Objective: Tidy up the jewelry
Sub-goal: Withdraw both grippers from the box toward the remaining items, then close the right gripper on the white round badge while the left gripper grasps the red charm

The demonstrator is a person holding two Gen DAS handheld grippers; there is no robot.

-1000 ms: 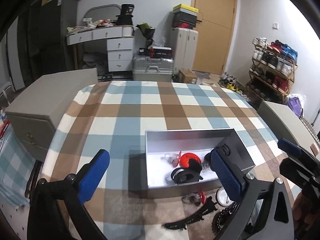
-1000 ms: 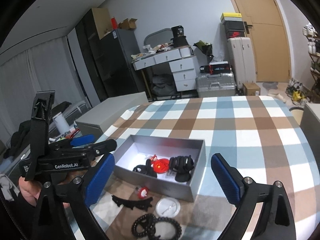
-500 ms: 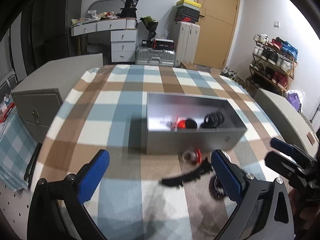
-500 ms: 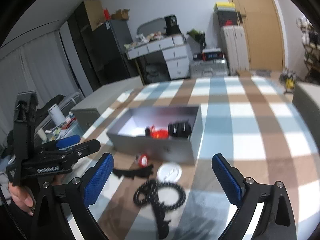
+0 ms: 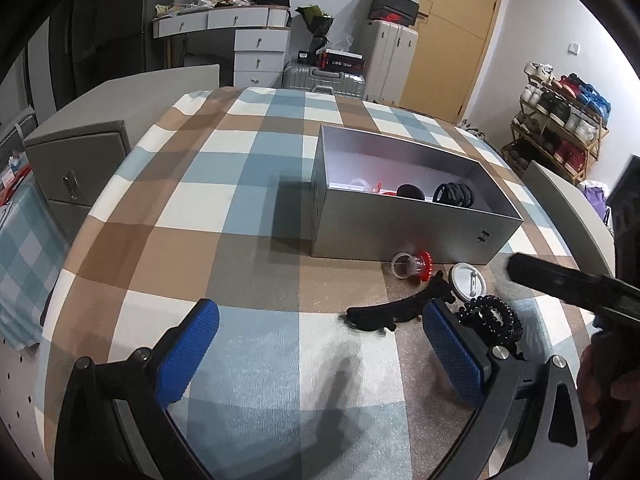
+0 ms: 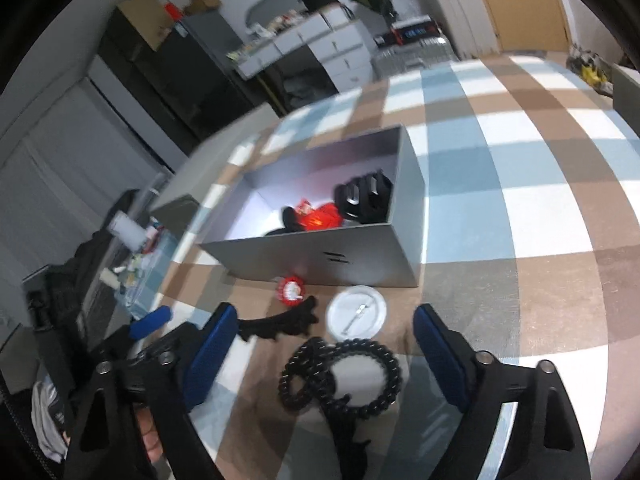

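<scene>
— What sort of place is shown?

— A lived-in room of a home is shown. A white desk with drawers (image 5: 260, 46), piled with clutter, is seen against the far wall, with suitcases (image 5: 390, 64) stacked beside a wooden door (image 5: 452, 32).

— Is anything else domestic seen?

— A shoe rack (image 5: 560, 128) filled with pairs is set by the right wall, and a checked tablecloth (image 5: 224, 184) is spread over the table. A dark cabinet (image 6: 160, 68), possibly a wardrobe, is made out only blurrily.

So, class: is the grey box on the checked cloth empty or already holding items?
Holding items: the grey box has no lid on, and black coiled bands and a red piece lie inside.
</scene>
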